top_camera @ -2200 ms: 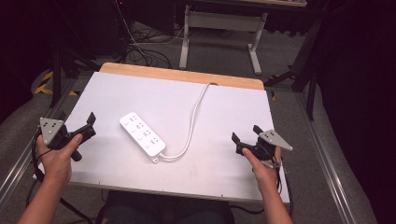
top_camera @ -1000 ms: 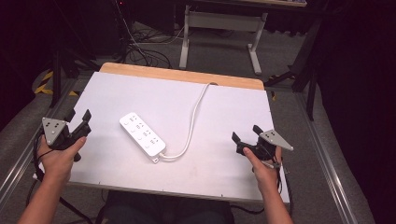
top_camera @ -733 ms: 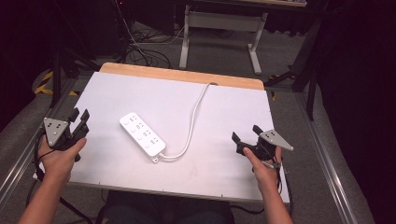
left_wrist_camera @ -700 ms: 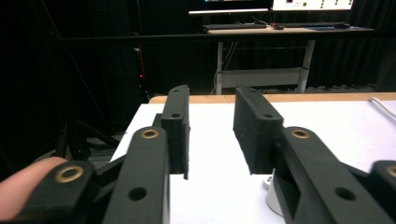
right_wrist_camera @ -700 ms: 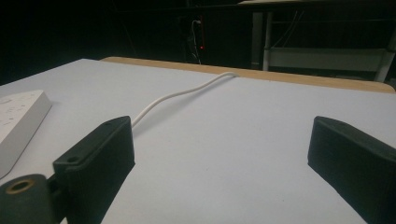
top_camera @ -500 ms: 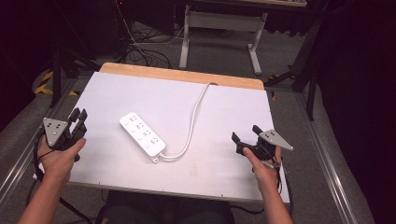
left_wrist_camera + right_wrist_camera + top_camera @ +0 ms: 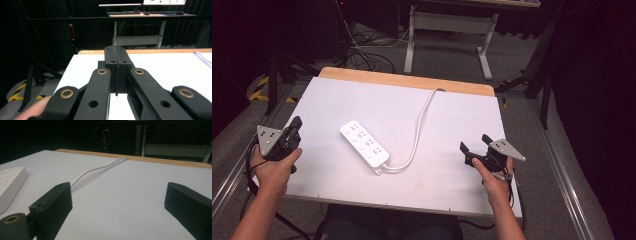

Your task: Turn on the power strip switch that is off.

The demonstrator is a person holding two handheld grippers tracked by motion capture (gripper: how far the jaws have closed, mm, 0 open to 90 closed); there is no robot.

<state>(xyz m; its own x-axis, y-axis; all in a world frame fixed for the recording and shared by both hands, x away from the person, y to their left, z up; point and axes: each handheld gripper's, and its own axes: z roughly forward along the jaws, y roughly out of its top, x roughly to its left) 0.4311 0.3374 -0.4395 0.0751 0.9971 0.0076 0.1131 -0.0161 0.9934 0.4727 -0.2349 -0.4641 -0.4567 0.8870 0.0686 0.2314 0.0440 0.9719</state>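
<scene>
A white power strip [image 7: 364, 143] lies near the middle of the white table top [image 7: 457, 125], slanted, with its white cord [image 7: 421, 125] curving to the far edge. The strip's end [image 7: 10, 182] and the cord [image 7: 95, 170] appear in the right gripper view. My left gripper [image 7: 295, 124] is at the table's left edge, jaws pressed together with nothing between them [image 7: 117, 56]. My right gripper [image 7: 474, 144] is near the front right, its jaws wide apart and empty [image 7: 117, 200]. Both grippers are apart from the strip.
A wooden strip [image 7: 407, 80] runs along the table's far edge. Beyond it stand a desk frame [image 7: 447, 25] and loose cables on the floor [image 7: 362, 45]. Metal rails [image 7: 562, 170] flank the table. A dark stand [image 7: 35, 72] is left of the table.
The left gripper's jaws have shut and it has turned slightly to point farther along the table's left edge. The right gripper and the power strip have stayed still.
</scene>
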